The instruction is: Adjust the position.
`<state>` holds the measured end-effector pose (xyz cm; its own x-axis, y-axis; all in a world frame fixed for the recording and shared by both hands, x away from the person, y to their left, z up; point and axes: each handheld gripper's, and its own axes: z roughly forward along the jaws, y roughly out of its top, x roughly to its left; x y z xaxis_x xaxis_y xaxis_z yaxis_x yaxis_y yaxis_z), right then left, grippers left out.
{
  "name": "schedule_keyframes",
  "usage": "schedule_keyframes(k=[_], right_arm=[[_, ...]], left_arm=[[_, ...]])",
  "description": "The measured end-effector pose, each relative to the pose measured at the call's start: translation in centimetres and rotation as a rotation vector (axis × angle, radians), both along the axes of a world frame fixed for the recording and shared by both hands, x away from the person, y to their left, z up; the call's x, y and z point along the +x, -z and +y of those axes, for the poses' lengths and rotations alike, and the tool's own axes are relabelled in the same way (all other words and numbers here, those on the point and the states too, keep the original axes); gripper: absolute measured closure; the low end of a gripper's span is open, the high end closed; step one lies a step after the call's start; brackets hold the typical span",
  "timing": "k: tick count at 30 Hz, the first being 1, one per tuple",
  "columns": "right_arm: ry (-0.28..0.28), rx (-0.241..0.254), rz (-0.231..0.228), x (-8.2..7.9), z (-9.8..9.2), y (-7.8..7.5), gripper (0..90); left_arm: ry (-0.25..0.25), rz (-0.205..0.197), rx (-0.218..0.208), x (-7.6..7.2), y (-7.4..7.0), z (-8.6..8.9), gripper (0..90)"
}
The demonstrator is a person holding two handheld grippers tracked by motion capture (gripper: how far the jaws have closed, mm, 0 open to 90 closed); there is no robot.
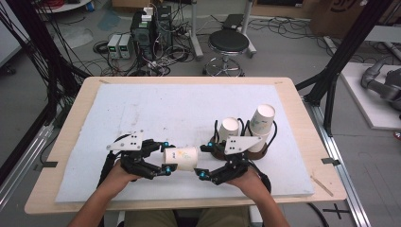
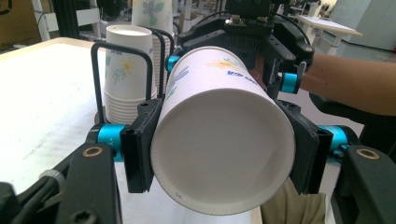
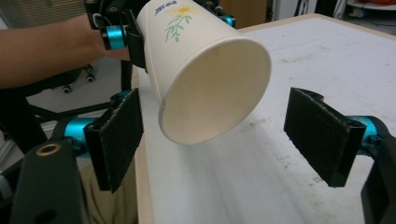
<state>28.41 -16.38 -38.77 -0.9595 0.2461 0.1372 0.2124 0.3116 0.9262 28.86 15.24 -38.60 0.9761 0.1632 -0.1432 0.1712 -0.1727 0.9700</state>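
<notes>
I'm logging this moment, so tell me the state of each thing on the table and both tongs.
Paper cup: on its side, off the table, held at its base end.
Left tongs: shut on the paper cup.
Right tongs: open, either side of the cup's mouth.
Two cup stacks: upright in black wire holders.

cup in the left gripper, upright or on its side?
On its side. The cup lies level between the left gripper's pads, base toward that hand; the right gripper view looks into its open, empty mouth.
</notes>
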Motion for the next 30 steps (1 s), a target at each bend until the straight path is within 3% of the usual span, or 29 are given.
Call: schedule_keyframes(k=[14,17,26,30], right_arm=[[-0.074,0.041,0.025,0.2,1.1,0.7,21.0],[-0.102,0.073,0.029,0.3,1.1,0.9,27.6],[-0.120,0.079,0.025,0.3,0.9,0.8,33.1],[-0.123,0.070,0.020,0.3,0.7,0.7,34.9]], left_arm=[[0.063,-0.014,-0.034,-0.4,-0.2,-0.6,36.8],[0.064,-0.016,-0.039,-0.4,-0.2,-0.5,36.9],[0.073,-0.007,-0.056,-0.3,0.0,-0.3,36.9],[0.066,-0.006,-0.041,-0.4,0.1,-0.5,36.2]])
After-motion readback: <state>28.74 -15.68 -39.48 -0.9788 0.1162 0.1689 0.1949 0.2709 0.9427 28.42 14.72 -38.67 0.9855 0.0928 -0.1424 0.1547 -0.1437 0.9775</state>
